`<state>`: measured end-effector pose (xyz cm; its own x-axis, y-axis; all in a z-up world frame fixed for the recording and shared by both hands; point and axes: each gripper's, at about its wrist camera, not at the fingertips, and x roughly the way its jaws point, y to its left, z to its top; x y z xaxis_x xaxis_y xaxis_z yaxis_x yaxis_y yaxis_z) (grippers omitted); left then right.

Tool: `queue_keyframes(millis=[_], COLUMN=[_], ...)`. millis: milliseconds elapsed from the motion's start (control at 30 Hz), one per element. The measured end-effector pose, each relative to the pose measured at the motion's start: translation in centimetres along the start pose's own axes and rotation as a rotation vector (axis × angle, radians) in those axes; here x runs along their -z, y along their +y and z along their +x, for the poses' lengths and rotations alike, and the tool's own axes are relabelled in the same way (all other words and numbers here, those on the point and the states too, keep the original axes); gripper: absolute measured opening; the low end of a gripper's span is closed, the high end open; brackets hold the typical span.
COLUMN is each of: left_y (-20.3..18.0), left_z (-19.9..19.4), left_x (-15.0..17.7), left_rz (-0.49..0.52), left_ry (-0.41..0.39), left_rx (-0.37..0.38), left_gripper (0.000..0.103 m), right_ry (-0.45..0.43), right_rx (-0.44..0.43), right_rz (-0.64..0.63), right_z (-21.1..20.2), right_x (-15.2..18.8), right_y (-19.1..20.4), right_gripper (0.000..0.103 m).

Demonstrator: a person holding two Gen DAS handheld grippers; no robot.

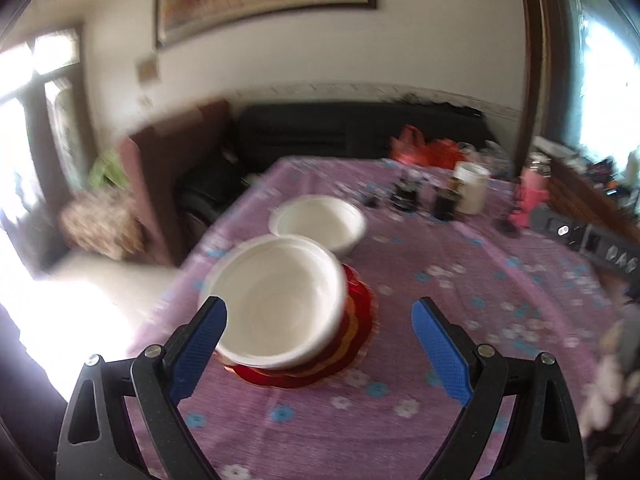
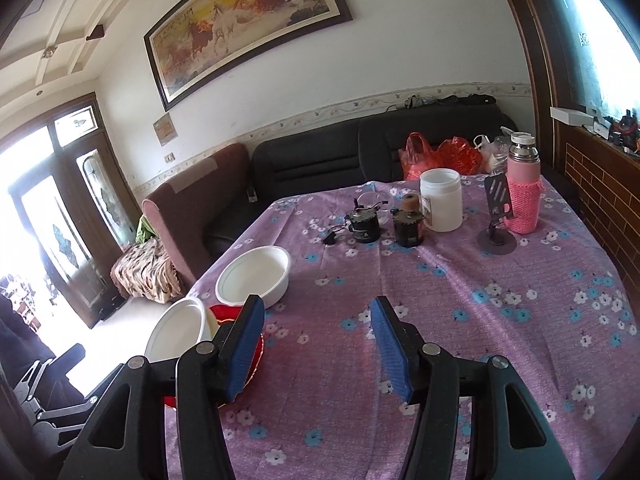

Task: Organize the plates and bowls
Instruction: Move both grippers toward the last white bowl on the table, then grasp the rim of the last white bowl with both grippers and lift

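Grippers left (image 1: 320,316) and right (image 2: 316,316) angle downward, jaws spread, empty. White bowl (image 1: 276,300) sits tilted on red plates (image 1: 356,336).

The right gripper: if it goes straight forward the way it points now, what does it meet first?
Probably only the purple tablecloth. The right gripper stands open with nothing between its pads, and bare cloth lies ahead. The dark jars stand farther along, though depth is unclear.

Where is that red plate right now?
The red plate lies near the table's left edge under the nearer white bowl, close ahead of the left gripper; a second white bowl sits just beyond.
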<state>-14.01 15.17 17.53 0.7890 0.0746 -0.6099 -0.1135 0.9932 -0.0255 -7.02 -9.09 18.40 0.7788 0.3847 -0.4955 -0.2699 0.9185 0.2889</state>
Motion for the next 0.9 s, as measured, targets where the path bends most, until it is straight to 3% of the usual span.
queue_keyframes(millis=[67, 167, 400, 567, 733, 900], left_y=[2.0, 5.2, 9.1, 9.9, 10.5, 11.8], left_z=[0.8, 1.7, 6.8, 14.7, 22.5, 24.4], left_x=[-1.2, -3.6, -9.9, -12.4, -12.1, -11.9], left_rz=[-0.069, -0.155, -0.168, -0.141, -0.170, -0.238], left_ry=[0.051, 0.082, 0.143, 0.276, 0.390, 0.380], left_rx=[0.077, 0.122, 0.097, 0.111, 0.092, 0.116], left_gripper=[0.094, 0.094, 0.094, 0.094, 0.094, 0.094], right_ry=[0.006, 0.010, 0.052, 0.188, 0.343, 0.448], right_rx=[0.008, 0.018, 0.029, -0.039, -0.144, -0.183], right_rz=[0.000, -0.002, -0.026, 0.022, 0.113, 0.169], right_z=[0.4, 1.2, 5.4, 12.1, 19.3, 25.5], right_x=[-0.3, -1.2, -4.1, -5.2, -4.5, -3.4], right_y=[0.0, -0.1, 0.8, 1.2, 1.5, 1.7], right_gripper=[0.060, 0.060, 0.061, 0.062, 0.062, 0.062])
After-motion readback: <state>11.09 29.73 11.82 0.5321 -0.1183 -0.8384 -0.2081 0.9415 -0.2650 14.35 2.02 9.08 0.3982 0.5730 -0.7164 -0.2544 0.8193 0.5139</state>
